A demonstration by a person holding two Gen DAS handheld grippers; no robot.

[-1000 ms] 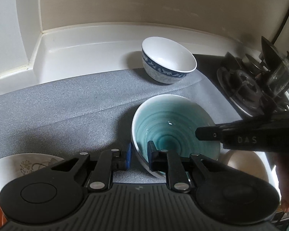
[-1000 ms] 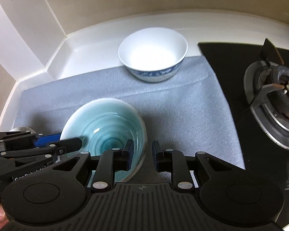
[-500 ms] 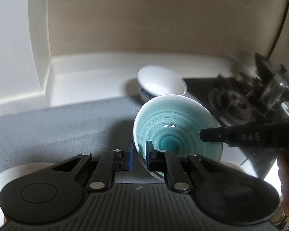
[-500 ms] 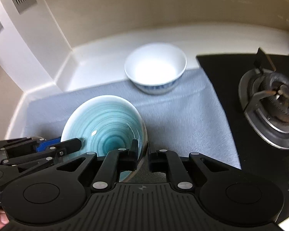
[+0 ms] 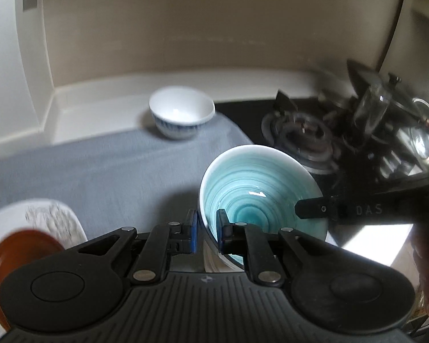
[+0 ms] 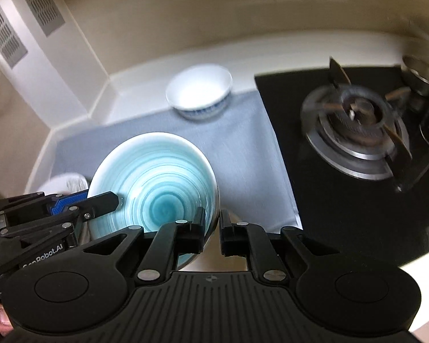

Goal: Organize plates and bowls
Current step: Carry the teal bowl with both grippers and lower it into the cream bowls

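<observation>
While teal bowl [image 5: 257, 197] hangs clear above grey mat [image 5: 100, 171], pinched at two spots on rim, I judge step as carry: bowl lifted, not yet set down. My left gripper [image 5: 206, 228] clamps bowl's near rim, one finger inside, one outside. My right gripper [image 6: 213, 230] clamps rim on stove side likewise. White bowl [image 5: 181, 111] sits beyond teal bowl, on mat's far edge; plates [image 5: 28, 228] left of it; stove [image 6: 354, 128] right. Next: pick stacking spot, keep both grips level, lower gently, no rim knock.

"DAS" shows on the right claw [image 5: 311, 213]; "Robot.AI" on the left claw [image 6: 111, 200].
</observation>
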